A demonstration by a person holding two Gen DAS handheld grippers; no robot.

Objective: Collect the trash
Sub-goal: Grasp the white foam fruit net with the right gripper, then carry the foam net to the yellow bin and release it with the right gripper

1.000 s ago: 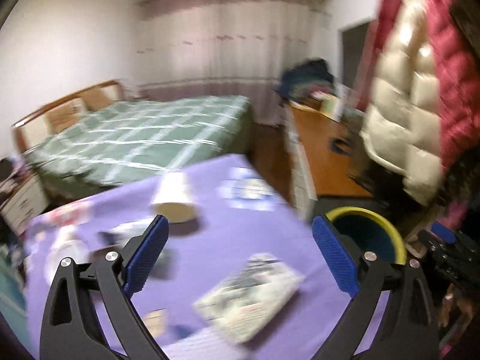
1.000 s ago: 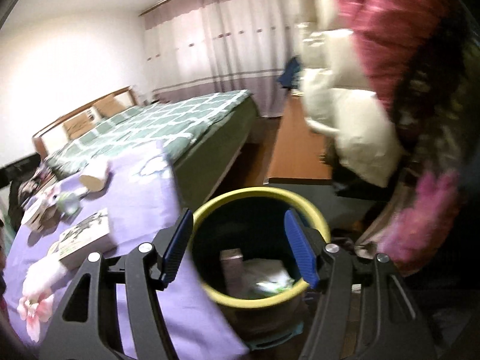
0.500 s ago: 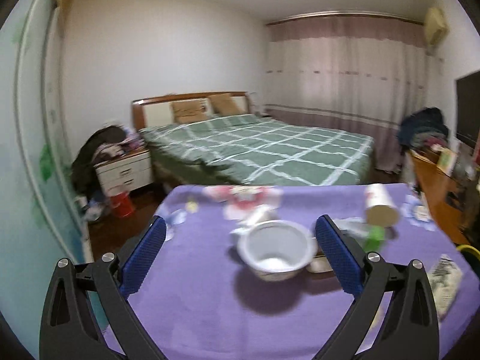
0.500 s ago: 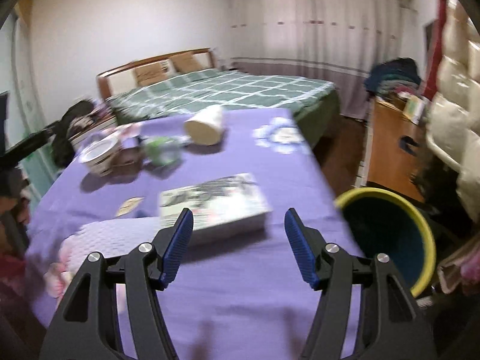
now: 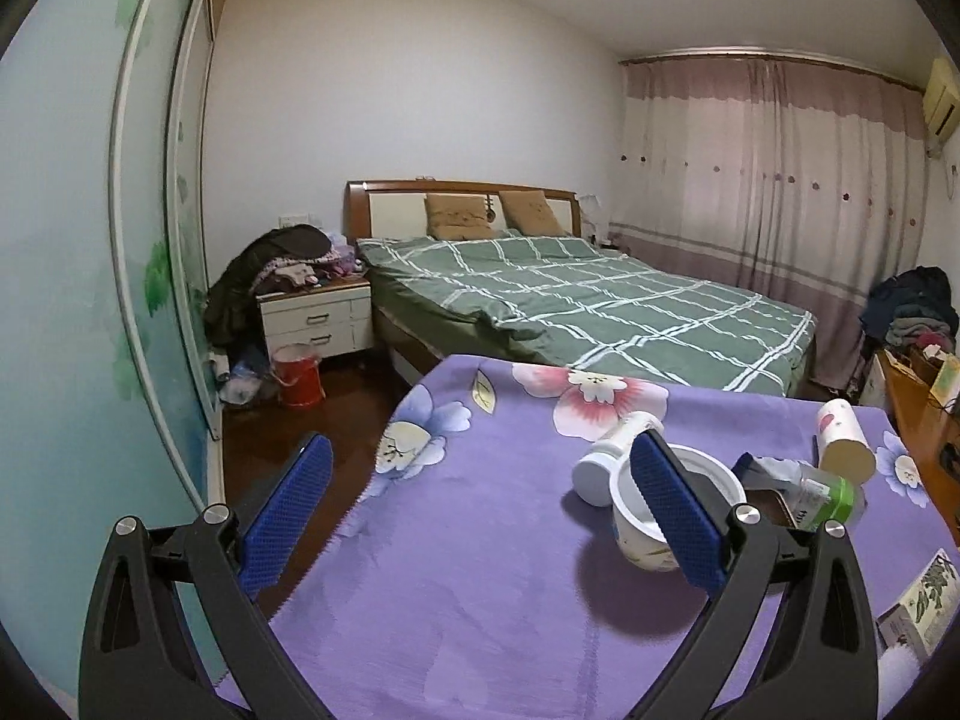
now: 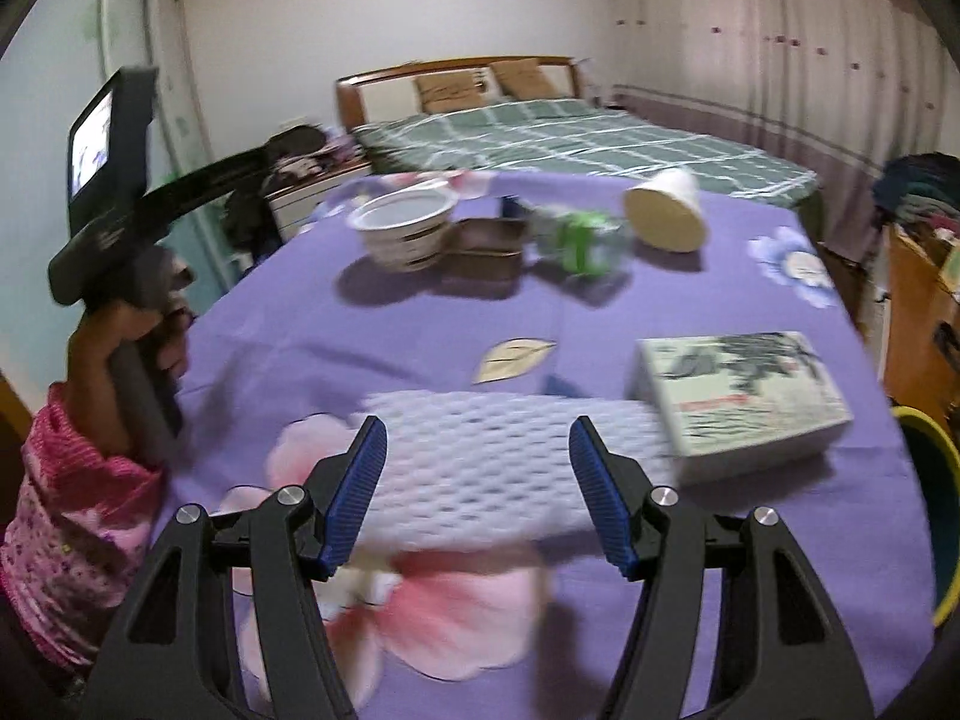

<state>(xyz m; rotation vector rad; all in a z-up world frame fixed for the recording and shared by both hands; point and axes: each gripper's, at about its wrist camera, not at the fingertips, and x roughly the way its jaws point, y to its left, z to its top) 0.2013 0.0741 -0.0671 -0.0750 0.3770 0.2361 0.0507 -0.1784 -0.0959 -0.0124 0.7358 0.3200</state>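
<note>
Right wrist view: right gripper (image 6: 477,489) jaws apart above white foam netting (image 6: 504,459) on purple floral tabletop (image 6: 420,330); left gripper (image 5: 480,519) jaws wide apart, empty, beside white plastic bowl (image 5: 645,531).

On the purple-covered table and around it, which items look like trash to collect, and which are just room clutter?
Likely trash:
white plastic bowl
crushed green-label bottle
paper cup on its side
white foam netting
bin, yellow rim

Just lying about:
bed
nightstand
red bucket
</note>
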